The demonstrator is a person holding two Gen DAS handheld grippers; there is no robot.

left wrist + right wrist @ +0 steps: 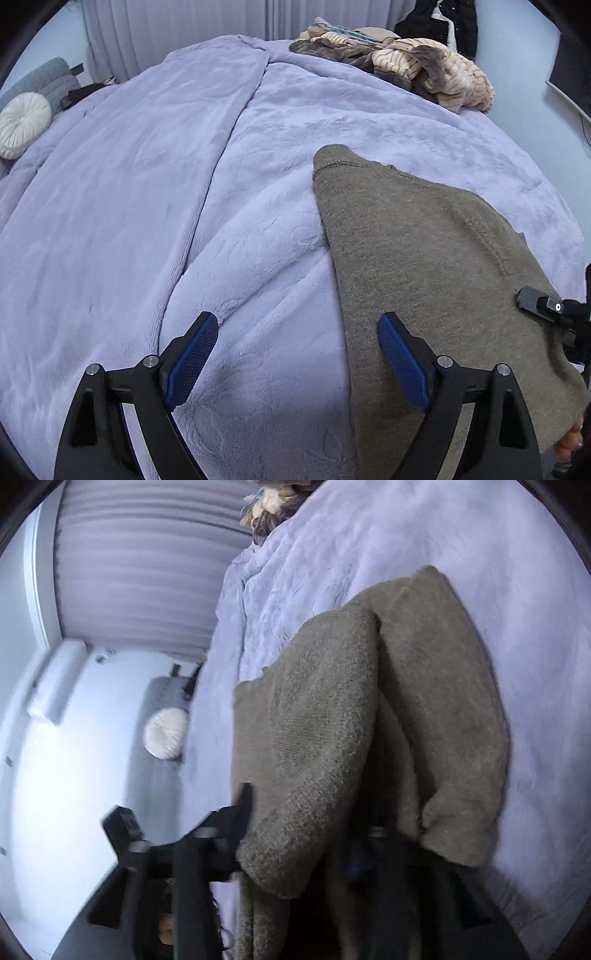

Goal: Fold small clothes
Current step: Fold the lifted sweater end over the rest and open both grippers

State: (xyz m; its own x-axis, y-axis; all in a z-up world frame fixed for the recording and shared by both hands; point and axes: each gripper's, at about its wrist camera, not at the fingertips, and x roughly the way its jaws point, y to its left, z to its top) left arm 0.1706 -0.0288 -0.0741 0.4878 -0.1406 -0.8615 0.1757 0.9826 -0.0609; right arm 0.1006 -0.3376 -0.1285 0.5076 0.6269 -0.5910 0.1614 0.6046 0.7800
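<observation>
The olive-brown knit garment lay on the lavender plush blanket covering the bed, on the right side of the left wrist view. Its fabric was fuzzy and finely ribbed, with a hemmed, rounded end pointing away from the camera and a faint seam line running down its body. The left gripper hovered with its blue-padded fingers spread wide, empty, one finger over the blanket and the other over the garment's left edge. In the right wrist view the same garment was draped in thick folds over the right gripper, a doubled layer hanging across its fingers; the picture was blurred and the cloth hid the jaws, so I could not tell whether they were clamped. A pile of tan and brown striped clothes sat at the bed's far edge, and a round white cushion lay far left.
</observation>
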